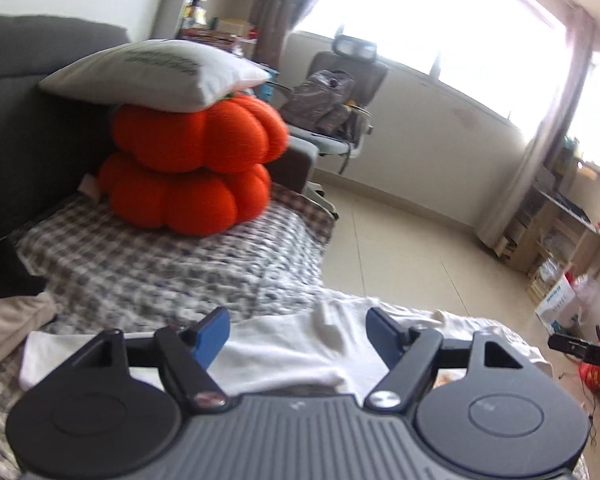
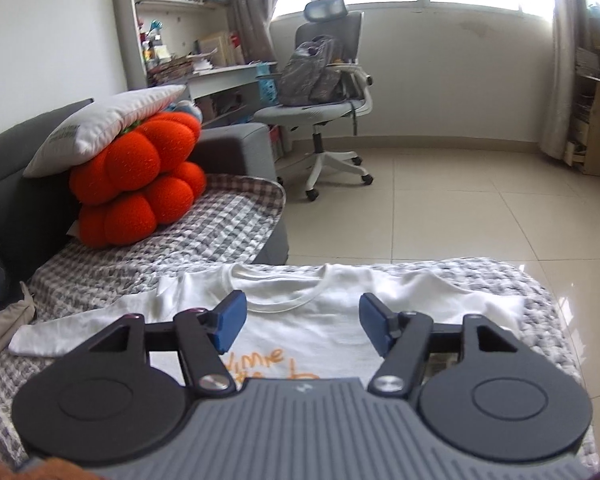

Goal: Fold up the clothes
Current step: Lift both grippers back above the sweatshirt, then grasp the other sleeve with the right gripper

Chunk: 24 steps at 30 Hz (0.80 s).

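white T-shirt [image 2: 320,320] spread flat on checked blanket [image 2: 220,220], collar far side | hem hidden under right gripper [image 2: 300,322], jaws spread, empty | left gripper [image 1: 296,336] spread, empty, over shirt | orange print cut off, reads roughly "…mme" | pillow [image 2: 100,124] writing blurred | box [image 1: 560,300] label unreadable

One white T-shirt [image 2: 320,320] lay on one checked blanket [image 2: 204,232]; two orange pumpkin cushions [image 2: 136,192] sat stacked under one white pillow [image 2: 108,120], with one office chair [image 2: 324,92] carrying one grey bag [image 2: 312,72], and one beige garment [image 2: 4,328]
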Tool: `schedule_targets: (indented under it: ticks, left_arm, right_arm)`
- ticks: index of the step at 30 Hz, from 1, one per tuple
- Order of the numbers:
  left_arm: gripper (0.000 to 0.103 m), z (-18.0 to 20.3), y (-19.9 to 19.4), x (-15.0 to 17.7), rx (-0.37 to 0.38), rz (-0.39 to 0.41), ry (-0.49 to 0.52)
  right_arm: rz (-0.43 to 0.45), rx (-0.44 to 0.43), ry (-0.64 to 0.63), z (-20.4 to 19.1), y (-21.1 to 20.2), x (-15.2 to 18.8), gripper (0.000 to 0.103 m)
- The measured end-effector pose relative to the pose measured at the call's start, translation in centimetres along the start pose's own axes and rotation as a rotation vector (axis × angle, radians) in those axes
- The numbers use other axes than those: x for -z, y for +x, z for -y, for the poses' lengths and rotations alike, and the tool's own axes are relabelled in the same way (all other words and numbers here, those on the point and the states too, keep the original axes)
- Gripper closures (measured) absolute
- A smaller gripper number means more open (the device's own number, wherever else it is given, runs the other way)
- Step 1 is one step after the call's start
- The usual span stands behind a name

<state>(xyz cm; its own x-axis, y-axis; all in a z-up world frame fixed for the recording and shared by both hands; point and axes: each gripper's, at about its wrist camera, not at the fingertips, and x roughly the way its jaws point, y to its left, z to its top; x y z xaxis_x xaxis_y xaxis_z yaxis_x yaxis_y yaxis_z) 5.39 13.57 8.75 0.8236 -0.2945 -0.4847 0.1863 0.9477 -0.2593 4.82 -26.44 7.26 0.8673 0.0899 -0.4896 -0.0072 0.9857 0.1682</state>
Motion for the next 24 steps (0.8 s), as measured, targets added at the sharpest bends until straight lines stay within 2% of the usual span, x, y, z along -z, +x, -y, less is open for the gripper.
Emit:
schedule_targets:
  ticks: [9,17,21,24]
  left_arm:
    - [0.022,6.6,3.9,3.0,0.054,-0.062,0.030]
    - [0.022,12.0,9.1,8.2,0.082,-0.095,0.071]
    - [0.019,13.8,10.4,9.1,0.100,-0.077,0.082]
    - [0.017,14.1,11.1,9.3,0.131,-0.096,0.059]
  right_arm:
    - [-0.012,0.017,0.055,3.6,0.4,1.7,0.034]
    - [-0.064,0.107,0.091,7.5,1.5,3.9,0.034]
    - [-0.081,0.161,0.115,9.8,1.5,4.9,0.034]
    - [-0.085,0.186,0.145,11.6,1.4,5.3,0.034]
